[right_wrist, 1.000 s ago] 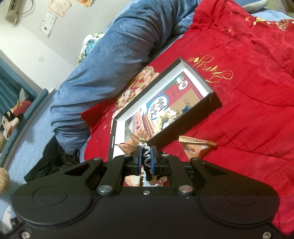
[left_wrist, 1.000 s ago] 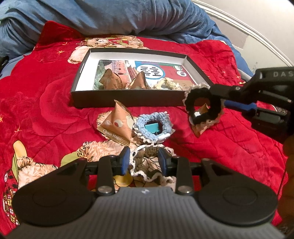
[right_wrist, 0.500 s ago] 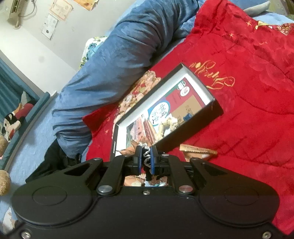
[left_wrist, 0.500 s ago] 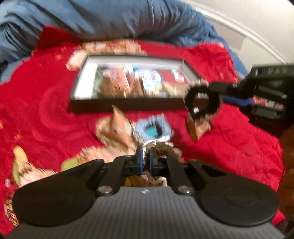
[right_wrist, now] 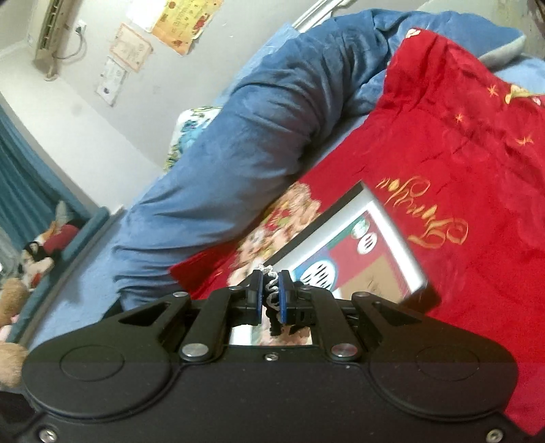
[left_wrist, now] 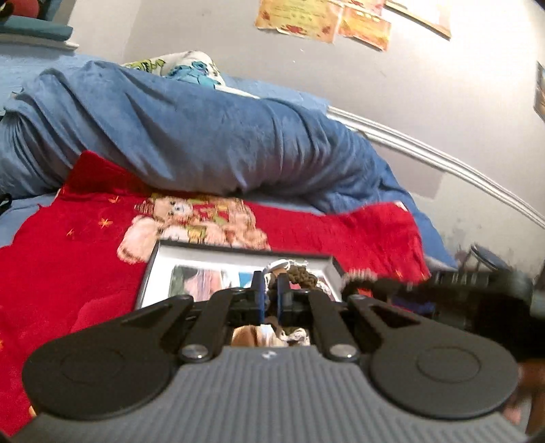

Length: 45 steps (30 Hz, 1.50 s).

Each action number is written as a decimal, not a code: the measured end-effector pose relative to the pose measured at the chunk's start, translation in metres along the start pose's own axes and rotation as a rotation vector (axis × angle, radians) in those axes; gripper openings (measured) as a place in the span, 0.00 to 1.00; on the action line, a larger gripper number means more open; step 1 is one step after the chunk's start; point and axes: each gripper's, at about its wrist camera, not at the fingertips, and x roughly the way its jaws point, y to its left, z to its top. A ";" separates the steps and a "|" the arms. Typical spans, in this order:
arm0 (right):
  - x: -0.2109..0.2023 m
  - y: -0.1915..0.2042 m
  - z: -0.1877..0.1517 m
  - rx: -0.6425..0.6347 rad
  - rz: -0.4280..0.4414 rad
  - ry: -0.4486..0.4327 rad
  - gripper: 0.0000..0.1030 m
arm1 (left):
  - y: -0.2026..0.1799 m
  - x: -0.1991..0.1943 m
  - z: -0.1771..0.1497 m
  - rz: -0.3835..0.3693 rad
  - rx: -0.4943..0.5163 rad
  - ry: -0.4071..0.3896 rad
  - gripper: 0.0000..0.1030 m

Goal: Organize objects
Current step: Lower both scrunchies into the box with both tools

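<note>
Red blanket (left_wrist: 61, 272) and blue quilt (left_wrist: 190, 143) fill the background, with the shallow box (left_wrist: 155, 272) at lower centre. Left gripper (left_wrist: 269, 293) is clenched on a brown crocheted scrunchie (left_wrist: 299, 272) over the box. Right gripper (right_wrist: 270, 294) is clenched on a black white-edged scrunchie (right_wrist: 270, 296) at centre frame.

No legible text. Gold script embroidery on red blanket (right_wrist: 439, 218) unreadable; wall papers (left_wrist: 323, 17) and box liner print (right_wrist: 344, 265) too blurred to read.
</note>
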 end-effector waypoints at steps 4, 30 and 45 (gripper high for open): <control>0.018 0.003 0.000 -0.077 -0.067 -0.021 0.10 | -0.013 0.037 0.000 0.038 0.029 -0.024 0.09; 0.067 -0.025 -0.011 -0.074 -0.175 0.069 0.10 | -0.020 0.106 -0.057 0.071 0.112 0.133 0.15; 0.074 -0.028 -0.016 -0.027 -0.138 0.137 0.23 | -0.022 0.109 -0.055 0.059 0.142 0.177 0.56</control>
